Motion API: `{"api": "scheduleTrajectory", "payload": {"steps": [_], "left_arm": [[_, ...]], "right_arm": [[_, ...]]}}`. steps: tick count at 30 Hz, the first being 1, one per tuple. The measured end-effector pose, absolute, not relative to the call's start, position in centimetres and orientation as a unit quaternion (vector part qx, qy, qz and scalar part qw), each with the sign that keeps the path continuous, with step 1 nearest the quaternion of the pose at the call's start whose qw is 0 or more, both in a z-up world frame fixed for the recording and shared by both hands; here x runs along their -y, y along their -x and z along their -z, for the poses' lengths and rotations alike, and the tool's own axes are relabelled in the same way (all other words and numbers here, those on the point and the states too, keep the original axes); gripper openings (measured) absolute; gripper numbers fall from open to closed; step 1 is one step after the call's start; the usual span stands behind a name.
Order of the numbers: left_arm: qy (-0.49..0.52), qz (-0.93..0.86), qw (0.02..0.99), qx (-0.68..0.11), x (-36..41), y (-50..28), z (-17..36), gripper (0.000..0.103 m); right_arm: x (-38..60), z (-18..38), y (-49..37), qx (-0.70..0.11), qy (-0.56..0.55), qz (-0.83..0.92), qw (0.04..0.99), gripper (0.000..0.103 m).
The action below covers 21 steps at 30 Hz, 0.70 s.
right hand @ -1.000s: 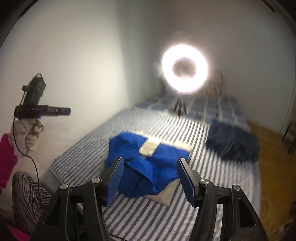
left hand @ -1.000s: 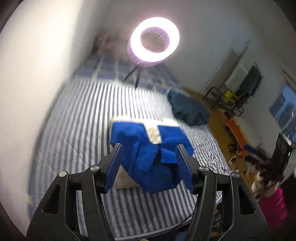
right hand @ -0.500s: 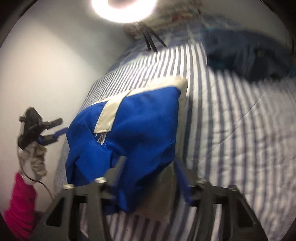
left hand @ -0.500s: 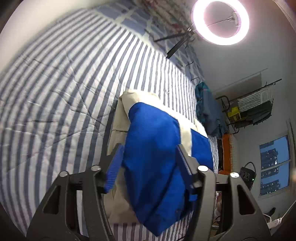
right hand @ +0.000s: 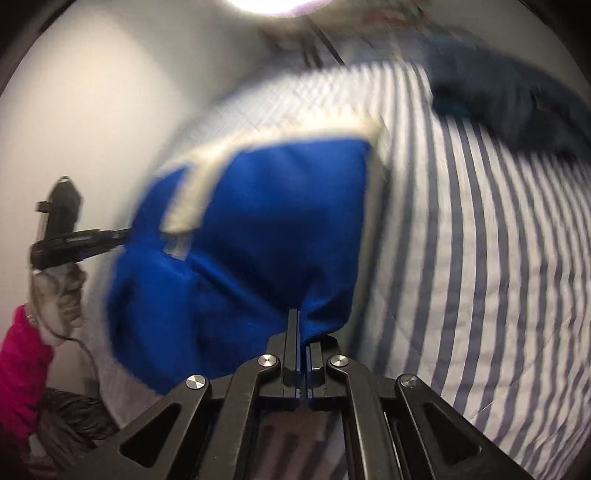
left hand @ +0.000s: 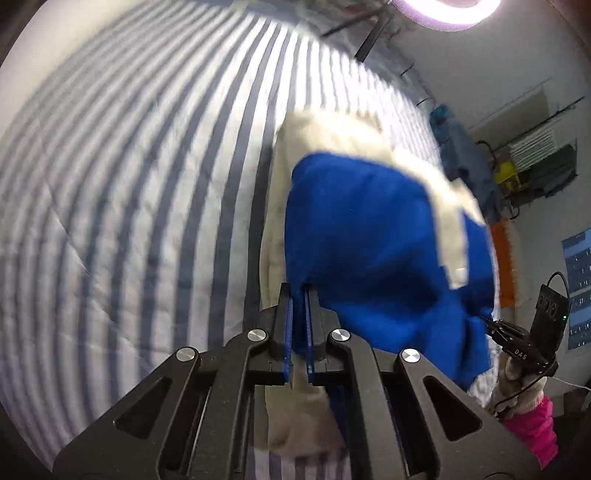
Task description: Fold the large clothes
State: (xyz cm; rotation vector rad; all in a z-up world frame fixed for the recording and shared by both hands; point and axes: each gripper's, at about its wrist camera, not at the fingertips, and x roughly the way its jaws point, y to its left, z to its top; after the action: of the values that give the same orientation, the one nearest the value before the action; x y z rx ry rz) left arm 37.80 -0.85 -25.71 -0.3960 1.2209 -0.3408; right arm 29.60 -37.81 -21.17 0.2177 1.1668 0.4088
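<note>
A blue and cream garment (left hand: 373, 251) lies partly folded on the striped bed; it also shows in the right wrist view (right hand: 258, 236). My left gripper (left hand: 298, 295) is shut on the garment's near left edge, where blue cloth meets cream. My right gripper (right hand: 300, 317) is shut on the near right blue edge. The left gripper also appears at the left of the right wrist view (right hand: 110, 236), and the right gripper at the right of the left wrist view (left hand: 491, 325).
The blue-and-white striped bedspread (left hand: 129, 206) spreads out around the garment. A dark blue garment (right hand: 509, 103) lies further back on the bed. A ring light (left hand: 447, 11) stands at the head. A white wall (right hand: 92, 110) borders the left side.
Both grippers dropped from above the bed to the garment's near edge. Their jaws went from wide open to shut on the cloth.
</note>
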Motion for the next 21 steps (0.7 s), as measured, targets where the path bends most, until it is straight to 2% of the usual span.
{"api": "scheduleTrajectory", "payload": {"steps": [4, 6, 7, 8, 12, 14, 16, 21], "left_arm": [[0.107, 0.143, 0.816, -0.549, 2.4, -36.9, 23.8, 0.006], [0.106, 0.140, 0.825, -0.538, 2.0, -36.3, 22.3, 0.006], [0.105, 0.135, 0.831, -0.529, 1.8, -35.8, 21.5, 0.006], [0.103, 0.132, 0.836, -0.522, 1.6, -35.5, 20.8, 0.006], [0.085, 0.146, 0.865, -0.473, 1.9, -32.7, 17.0, 0.006], [0.095, 0.173, 0.862, -0.467, 2.5, -31.8, 16.1, 0.006], [0.095, 0.201, 0.855, -0.469, 3.8, -31.2, 15.9, 0.006], [0.084, 0.233, 0.836, -0.489, 6.8, -30.7, 16.7, 0.006]], "right_arm": [[37.1, 20.7, -29.0, -0.541, -0.069, -0.181, 0.818, 0.000], [37.2, 19.1, -28.3, -0.528, -0.056, -0.170, 0.830, 0.009], [37.2, 18.1, -27.7, -0.516, -0.048, -0.168, 0.839, 0.025], [37.2, 16.7, -26.6, -0.491, -0.038, -0.173, 0.853, 0.031], [35.5, 13.3, -22.8, -0.423, 0.020, -0.240, 0.873, 0.039], [33.6, 13.0, -21.4, -0.414, 0.060, -0.295, 0.859, 0.064], [32.1, 13.4, -21.0, -0.409, 0.097, -0.317, 0.850, 0.069], [28.8, 16.0, -20.6, -0.409, 0.198, -0.299, 0.839, 0.068]]}}
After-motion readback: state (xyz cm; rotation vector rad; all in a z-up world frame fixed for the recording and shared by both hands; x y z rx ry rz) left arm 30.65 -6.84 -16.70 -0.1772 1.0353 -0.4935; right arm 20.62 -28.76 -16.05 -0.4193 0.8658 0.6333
